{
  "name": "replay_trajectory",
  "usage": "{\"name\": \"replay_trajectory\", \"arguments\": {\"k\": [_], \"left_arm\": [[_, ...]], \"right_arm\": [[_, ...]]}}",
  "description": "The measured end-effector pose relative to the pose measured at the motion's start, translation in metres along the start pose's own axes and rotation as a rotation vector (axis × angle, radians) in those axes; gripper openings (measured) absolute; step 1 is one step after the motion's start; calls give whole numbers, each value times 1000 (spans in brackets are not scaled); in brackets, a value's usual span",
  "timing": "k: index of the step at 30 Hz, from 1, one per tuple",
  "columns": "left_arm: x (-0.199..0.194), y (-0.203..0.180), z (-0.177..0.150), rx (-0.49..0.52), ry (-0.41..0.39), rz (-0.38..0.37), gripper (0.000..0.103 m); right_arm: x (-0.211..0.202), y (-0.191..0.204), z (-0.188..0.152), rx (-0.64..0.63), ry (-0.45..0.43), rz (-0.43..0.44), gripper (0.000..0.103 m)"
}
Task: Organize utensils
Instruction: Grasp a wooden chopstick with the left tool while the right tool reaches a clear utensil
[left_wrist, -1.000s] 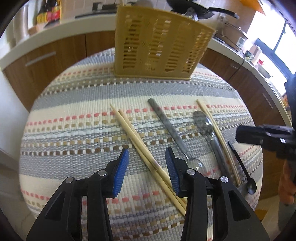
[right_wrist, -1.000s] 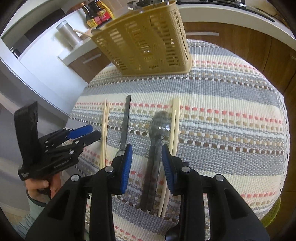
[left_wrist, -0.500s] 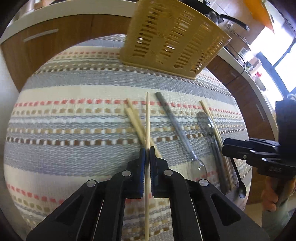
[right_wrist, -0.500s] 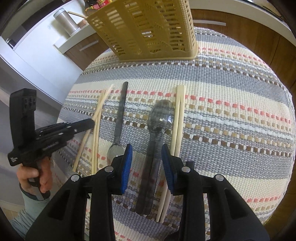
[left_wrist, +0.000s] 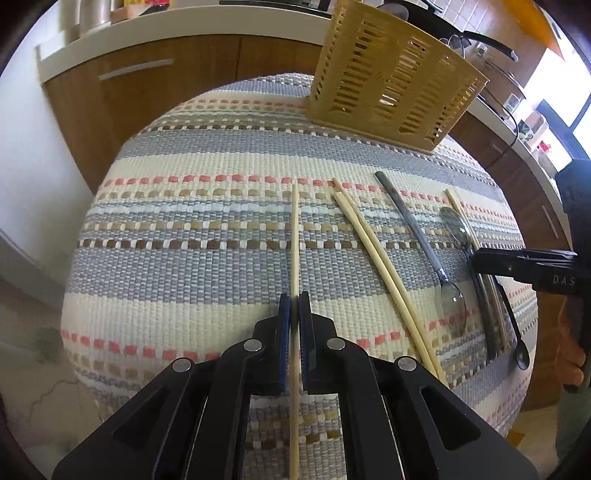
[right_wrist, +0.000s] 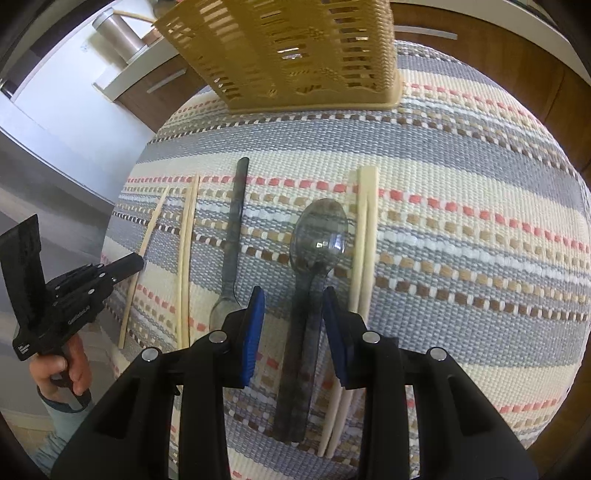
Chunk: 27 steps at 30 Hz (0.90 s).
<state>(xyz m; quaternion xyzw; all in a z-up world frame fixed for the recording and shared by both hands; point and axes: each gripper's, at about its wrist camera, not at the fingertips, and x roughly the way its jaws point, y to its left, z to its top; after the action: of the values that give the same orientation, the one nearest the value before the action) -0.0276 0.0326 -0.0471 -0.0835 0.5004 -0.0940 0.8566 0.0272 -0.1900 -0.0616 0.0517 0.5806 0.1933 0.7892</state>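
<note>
My left gripper (left_wrist: 294, 299) is shut on one wooden chopstick (left_wrist: 294, 229) and holds it above the striped cloth (left_wrist: 192, 236). It also shows in the right wrist view (right_wrist: 142, 243). A pair of chopsticks (left_wrist: 373, 247), a metal spoon (left_wrist: 417, 236) and a dark plastic spoon (left_wrist: 465, 240) lie to its right. My right gripper (right_wrist: 294, 299) is open, its fingers either side of the dark spoon's handle (right_wrist: 306, 295). Another chopstick pair (right_wrist: 364, 251) lies just right of it. The yellow slotted utensil basket (right_wrist: 295, 51) stands at the cloth's far edge.
A small black spoon (left_wrist: 515, 332) lies at the cloth's right edge. Wooden cabinets (left_wrist: 155, 81) and a white counter stand behind the table. The table drops off close on the left, with floor (left_wrist: 33, 332) below.
My left gripper closed on one chopstick from the left pair, lifted it and carried it left, away from the others. My right gripper moved slightly forward over the dark spoon and stayed open.
</note>
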Motion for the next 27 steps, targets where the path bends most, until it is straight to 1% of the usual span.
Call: {"name": "replay_trajectory", "arguments": {"k": [3,7,10,13,16,18,20,23,24,25,27], "left_arm": [[-3,3,-2,7,-8,13,3],[3,-3,-1,4,-12,0,3],[3,-2,-1,4,-15,-4,3],[2,-1,-3,3,-17,-10,3],[2,-1,-4,5,-16,-12,3],[1,-2,-6,12,-15,-9,3],[1,-3,-7,22,-11,-3,3],[1,-4,-7,41,-4,8,3],[2,-4,-6,46,-2,12,3],[2,-5,-6,52,-1,16,3],[2,-5,-6,58,-3,16,3]], "right_arm": [[-2,4,-1,6,4,-6,30],[-6,9,0,-13,-19,-30,30],[-1,13,1,-21,4,-23,29],[2,19,1,-41,3,-51,29],[6,30,4,-66,14,-55,22],[10,38,6,-91,20,-75,22],[14,44,7,-120,23,-116,22],[23,51,10,-128,47,-149,22],[28,50,11,-107,85,-142,22],[30,50,10,-91,89,-134,22],[33,51,9,-87,97,-151,22]]}}
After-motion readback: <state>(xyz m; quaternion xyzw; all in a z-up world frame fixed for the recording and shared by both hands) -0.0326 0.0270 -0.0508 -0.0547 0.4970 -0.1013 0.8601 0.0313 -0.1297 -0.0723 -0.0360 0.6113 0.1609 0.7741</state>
